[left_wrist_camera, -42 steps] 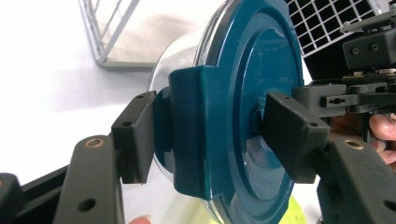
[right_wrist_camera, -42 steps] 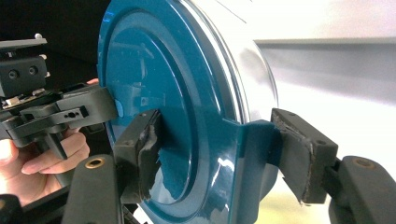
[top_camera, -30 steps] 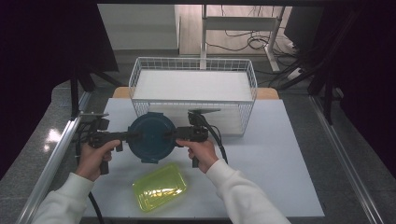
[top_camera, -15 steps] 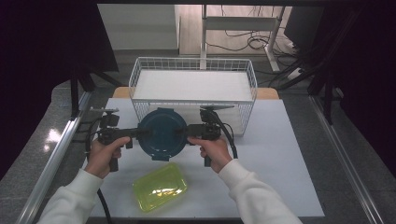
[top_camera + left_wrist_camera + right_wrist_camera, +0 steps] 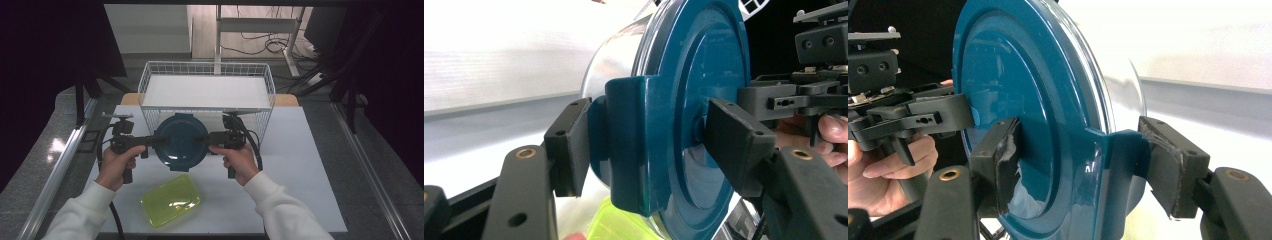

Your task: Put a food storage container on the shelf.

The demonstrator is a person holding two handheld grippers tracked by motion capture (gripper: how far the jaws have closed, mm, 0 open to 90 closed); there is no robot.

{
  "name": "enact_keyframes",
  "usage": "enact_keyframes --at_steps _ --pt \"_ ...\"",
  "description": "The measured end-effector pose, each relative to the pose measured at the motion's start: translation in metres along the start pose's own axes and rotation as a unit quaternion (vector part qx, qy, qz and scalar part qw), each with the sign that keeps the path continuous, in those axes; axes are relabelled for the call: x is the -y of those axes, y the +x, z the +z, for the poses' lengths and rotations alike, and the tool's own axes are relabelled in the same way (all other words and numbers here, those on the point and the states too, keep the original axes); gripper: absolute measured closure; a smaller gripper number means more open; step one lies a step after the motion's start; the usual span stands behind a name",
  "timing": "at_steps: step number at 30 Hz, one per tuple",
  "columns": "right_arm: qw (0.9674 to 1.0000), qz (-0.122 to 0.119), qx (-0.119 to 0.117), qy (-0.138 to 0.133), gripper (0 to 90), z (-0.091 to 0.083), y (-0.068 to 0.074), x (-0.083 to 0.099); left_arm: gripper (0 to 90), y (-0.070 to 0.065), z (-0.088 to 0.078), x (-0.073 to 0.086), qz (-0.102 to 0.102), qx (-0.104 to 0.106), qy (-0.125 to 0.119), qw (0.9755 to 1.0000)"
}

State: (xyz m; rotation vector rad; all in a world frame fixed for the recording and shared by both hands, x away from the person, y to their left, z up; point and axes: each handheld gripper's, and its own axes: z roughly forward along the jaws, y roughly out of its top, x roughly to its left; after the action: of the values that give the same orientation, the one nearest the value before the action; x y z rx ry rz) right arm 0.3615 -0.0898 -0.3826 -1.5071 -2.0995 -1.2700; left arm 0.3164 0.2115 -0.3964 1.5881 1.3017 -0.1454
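Observation:
A round clear container with a teal lid hangs above the table, just in front of the wire basket. My left gripper is shut on the lid's left clasp and my right gripper on its right clasp. In the left gripper view, the left gripper has both pads pressed on the teal clasp of the container, with the right gripper beyond. In the right gripper view, the right gripper clamps the opposite clasp of the container, and the left gripper shows behind.
A yellow-green rectangular container lies on the white table near the front edge, below the held one; it also peeks in below the teal lid. The white-floored basket stands at the table's back. Dark chairs and cables lie beyond.
Both hands have carried the teal-lidded container to the right and a little up, closer to the basket's front wall. The grip on both clasps looks the same.

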Motion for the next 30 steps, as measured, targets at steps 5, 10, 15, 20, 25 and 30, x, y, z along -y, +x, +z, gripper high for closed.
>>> enact_keyframes --at_steps 5,10,15,20,25,30 --pt "0.9999 -0.006 0.004 -0.007 35.4 -0.010 0.003 -0.002 38.2 -0.008 0.000 -0.005 0.006 0.004 -0.001 1.0000" --pt "0.9998 -0.010 0.004 -0.015 35.4 -0.020 0.006 -0.006 38.2 -0.017 0.001 -0.011 0.011 0.005 -0.003 0.9999" --pt "0.9996 -0.015 0.007 -0.023 35.4 -0.030 0.008 -0.011 38.2 -0.027 0.002 -0.021 0.018 0.007 -0.006 0.9998" --pt "0.9992 -0.019 0.008 -0.033 35.4 -0.042 0.012 -0.020 38.2 -0.038 0.003 -0.033 0.027 0.010 -0.010 0.9995" --pt "0.9988 -0.025 0.014 -0.040 35.3 -0.054 0.016 -0.030 38.2 -0.045 0.005 -0.045 0.038 0.015 -0.011 0.9991" --pt "0.9985 -0.024 0.017 -0.045 35.2 -0.062 0.015 -0.039 38.2 -0.050 0.010 -0.055 0.039 0.018 -0.011 0.9990"
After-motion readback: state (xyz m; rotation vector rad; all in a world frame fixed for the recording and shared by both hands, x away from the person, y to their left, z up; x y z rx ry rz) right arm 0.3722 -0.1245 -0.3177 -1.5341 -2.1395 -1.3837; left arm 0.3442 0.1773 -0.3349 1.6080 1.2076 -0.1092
